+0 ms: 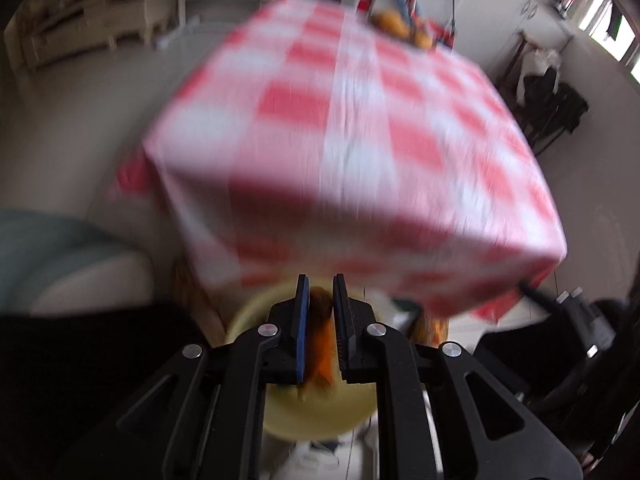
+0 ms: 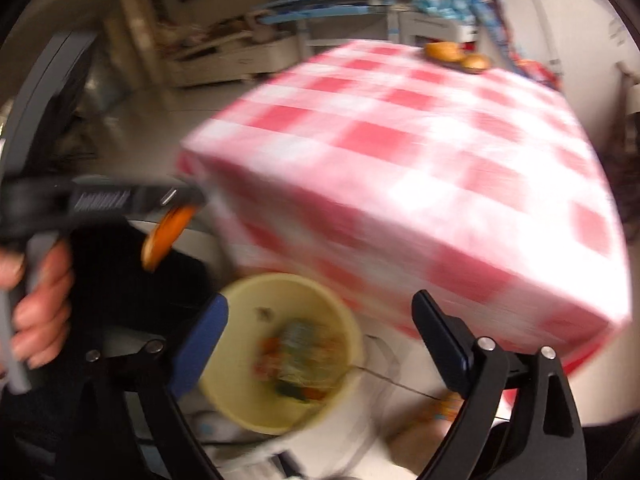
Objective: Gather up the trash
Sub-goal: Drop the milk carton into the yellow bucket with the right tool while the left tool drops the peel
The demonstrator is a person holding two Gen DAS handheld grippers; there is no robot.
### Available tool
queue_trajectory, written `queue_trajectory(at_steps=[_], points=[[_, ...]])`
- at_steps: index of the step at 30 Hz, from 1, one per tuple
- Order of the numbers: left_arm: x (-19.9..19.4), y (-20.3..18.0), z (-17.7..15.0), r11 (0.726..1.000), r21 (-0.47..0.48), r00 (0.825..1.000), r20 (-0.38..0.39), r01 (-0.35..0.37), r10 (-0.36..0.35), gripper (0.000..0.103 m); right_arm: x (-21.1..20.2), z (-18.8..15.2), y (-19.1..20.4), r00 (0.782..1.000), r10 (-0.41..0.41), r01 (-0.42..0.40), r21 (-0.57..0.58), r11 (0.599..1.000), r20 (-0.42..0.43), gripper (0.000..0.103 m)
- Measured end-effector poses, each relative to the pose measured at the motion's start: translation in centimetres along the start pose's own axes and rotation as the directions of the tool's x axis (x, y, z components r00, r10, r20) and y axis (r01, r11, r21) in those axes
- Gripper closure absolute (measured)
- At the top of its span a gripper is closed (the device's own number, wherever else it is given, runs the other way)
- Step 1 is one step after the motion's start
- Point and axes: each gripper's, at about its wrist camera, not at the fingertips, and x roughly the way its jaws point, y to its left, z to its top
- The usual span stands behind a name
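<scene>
My left gripper (image 1: 320, 288) is shut on a piece of orange peel (image 1: 322, 344) and holds it above the pale yellow trash bucket (image 1: 304, 416) on the floor. In the right wrist view the left gripper (image 2: 188, 204) shows at the left with the orange peel (image 2: 166, 236) hanging from it, up and left of the bucket (image 2: 240, 300). The bucket holds mixed trash (image 2: 300, 360). My right gripper (image 2: 320, 336) is open and empty, just above the bucket. Both views are blurred by motion.
A table with a red and white checked cloth (image 1: 360, 140) stands right behind the bucket (image 2: 440, 168). Oranges (image 2: 456, 56) lie at its far edge. A dark chair (image 1: 560, 340) stands at the right, and shelves line the far wall.
</scene>
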Motion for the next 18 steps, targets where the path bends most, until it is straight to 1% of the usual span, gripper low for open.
queue_trajectory(at_steps=[1,2,3,4,5,6,8,9,11,12,13,15,17,18], points=[[0.1,0.0,-0.2,1.000,0.000,1.000,0.001,-0.008,0.008,0.088,0.1,-0.3,0.0,0.999,-0.045,0.045,-0.008,0.999,0.000,0.010],[0.0,0.0,-0.2,1.000,0.001,1.000,0.015,-0.016,0.016,0.078,0.1,-0.4,0.0,0.995,-0.095,0.095,-0.022,0.995,0.004,0.009],[-0.3,0.0,-0.3,1.000,-0.001,0.999,0.036,-0.023,0.023,0.070,0.0,-0.4,0.1,0.991,-0.133,0.133,-0.035,0.991,0.010,0.008],[-0.9,0.1,-0.3,0.999,-0.008,0.996,0.076,-0.037,0.037,0.056,0.0,-0.5,0.3,0.984,-0.175,0.176,-0.054,0.983,0.022,0.008],[-1.3,0.1,-0.3,0.999,-0.013,0.993,0.107,-0.050,0.051,0.047,0.0,-0.5,0.6,0.977,-0.210,0.212,-0.075,0.974,0.034,0.008],[-1.6,0.1,-0.2,0.998,-0.017,0.990,0.129,-0.061,0.063,0.044,-0.2,-0.8,0.8,0.969,-0.243,0.247,-0.099,0.964,0.051,0.008],[-2.3,0.0,-0.3,0.996,-0.020,0.980,0.177,-0.085,0.087,0.033,-0.3,-1.2,1.6,0.955,-0.286,0.294,-0.141,0.945,0.077,0.008],[-2.5,0.0,-0.3,0.996,-0.020,0.977,0.191,-0.091,0.094,0.031,-0.3,-1.2,1.9,0.950,-0.299,0.310,-0.160,0.937,0.088,0.008],[-3.3,-0.1,-0.3,0.994,-0.018,0.967,0.232,-0.105,0.106,0.025,-0.4,-1.5,2.7,0.942,-0.318,0.333,-0.189,0.924,0.107,0.008],[-3.6,-0.2,-0.4,0.994,-0.017,0.959,0.259,-0.111,0.111,0.024,-0.4,-1.6,2.9,0.940,-0.324,0.340,-0.193,0.920,0.110,0.008],[-4.0,-0.3,-0.3,0.993,-0.014,0.953,0.280,-0.115,0.114,0.022,-0.5,-1.8,3.1,0.937,-0.330,0.346,-0.193,0.918,0.112,0.008],[-4.8,-0.6,-0.5,0.990,-0.005,0.933,0.334,-0.138,0.131,0.019,-0.5,-2.0,3.2,0.931,-0.349,0.364,-0.180,0.914,0.111,0.008],[-5.3,-1.1,-0.6,0.988,0.010,0.919,0.369,-0.153,0.139,0.017,-0.8,-2.1,3.4,0.922,-0.370,0.386,-0.163,0.908,0.116,0.008],[-5.5,-1.2,-0.7,0.987,0.016,0.916,0.376,-0.160,0.143,0.017,-1.1,-2.2,3.4,0.918,-0.379,0.394,-0.154,0.906,0.120,0.008]])
